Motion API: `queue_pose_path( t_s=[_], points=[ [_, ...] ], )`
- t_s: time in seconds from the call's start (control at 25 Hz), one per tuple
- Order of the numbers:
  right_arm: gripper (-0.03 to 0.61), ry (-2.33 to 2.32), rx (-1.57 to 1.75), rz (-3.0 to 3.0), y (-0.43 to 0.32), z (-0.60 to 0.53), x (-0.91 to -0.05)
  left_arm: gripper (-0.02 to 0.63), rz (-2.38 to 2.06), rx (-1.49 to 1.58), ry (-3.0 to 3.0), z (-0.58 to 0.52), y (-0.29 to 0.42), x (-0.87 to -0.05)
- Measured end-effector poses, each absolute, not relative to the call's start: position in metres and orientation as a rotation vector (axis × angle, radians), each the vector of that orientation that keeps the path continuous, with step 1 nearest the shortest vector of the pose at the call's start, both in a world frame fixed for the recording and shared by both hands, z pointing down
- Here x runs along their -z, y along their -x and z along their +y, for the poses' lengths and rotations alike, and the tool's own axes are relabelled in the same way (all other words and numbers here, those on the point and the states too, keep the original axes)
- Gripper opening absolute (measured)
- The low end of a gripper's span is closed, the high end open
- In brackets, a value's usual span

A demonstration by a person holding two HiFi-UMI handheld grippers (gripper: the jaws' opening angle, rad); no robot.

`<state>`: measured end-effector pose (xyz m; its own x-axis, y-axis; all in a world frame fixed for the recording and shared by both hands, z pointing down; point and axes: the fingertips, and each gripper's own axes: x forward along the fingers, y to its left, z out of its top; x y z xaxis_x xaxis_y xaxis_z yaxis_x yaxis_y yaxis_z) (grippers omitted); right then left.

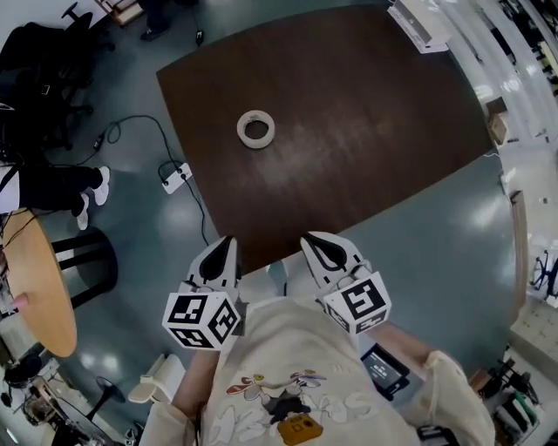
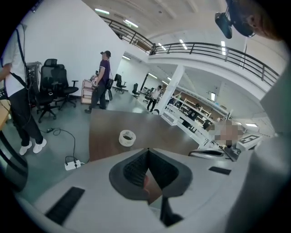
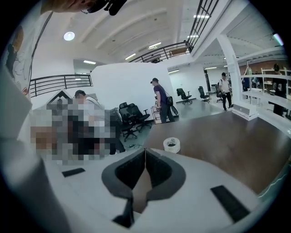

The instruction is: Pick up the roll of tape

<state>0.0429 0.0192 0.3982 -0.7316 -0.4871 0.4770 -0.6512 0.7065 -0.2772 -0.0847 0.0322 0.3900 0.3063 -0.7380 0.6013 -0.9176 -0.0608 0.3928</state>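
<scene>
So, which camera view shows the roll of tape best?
The head view: it looks down on the roll of tape, so the whole ring and its hole show against the table. Both gripper views show it small, from a low side angle.

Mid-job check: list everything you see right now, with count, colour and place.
roll of tape: one, off-white, flat on the table, apart from both grippers
table: one, dark brown, ahead of the grippers
box: one, white, table's far right corner
power strip: one, white, floor left of the table
round table: one, light wood, far left
left gripper: one, white with black pads, shut, empty, at the table's near edge
right gripper: one, same colours, shut, empty, beside the left
</scene>
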Motion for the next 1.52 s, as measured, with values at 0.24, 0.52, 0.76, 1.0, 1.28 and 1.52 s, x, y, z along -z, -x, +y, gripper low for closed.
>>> queue_pose_path(
  t_s=[0.24, 0.52, 0.76, 1.0, 1.28, 1.52],
  points=[
    [0.008, -0.878, -0.669, -2.512, -0.033, 0.001, -0.415, 0.006, -1.374, -0.467, -1.83, 0.003, 0.09, -0.424],
    [0.009, -0.9, -0.698, -2.481, -0.023, -0.013, -0.436, 0.009, -1.283, -0.601, -1.895, -0.038, 0.097, -0.442],
    [0.011, -0.897, -0.66, -2.468, -0.012, -0.033, -0.453, 0.06, -1.27, -0.603, -1.849, -0.07, 0.103, -0.464],
    [0.078, -0.896, -0.655, -2.454, 0.001, -0.059, -0.467, 0.095, -1.234, -0.608, -1.81, -0.102, 0.107, -0.484],
    [0.078, -0.888, -0.628, -2.44, 0.01, -0.087, -0.488, 0.11, -1.243, -0.632, -1.755, -0.142, 0.114, -0.511],
    [0.089, -0.895, -0.582, -2.409, 0.017, -0.109, -0.512, 0.126, -1.222, -0.662, -1.745, -0.175, 0.116, -0.539]
  ],
)
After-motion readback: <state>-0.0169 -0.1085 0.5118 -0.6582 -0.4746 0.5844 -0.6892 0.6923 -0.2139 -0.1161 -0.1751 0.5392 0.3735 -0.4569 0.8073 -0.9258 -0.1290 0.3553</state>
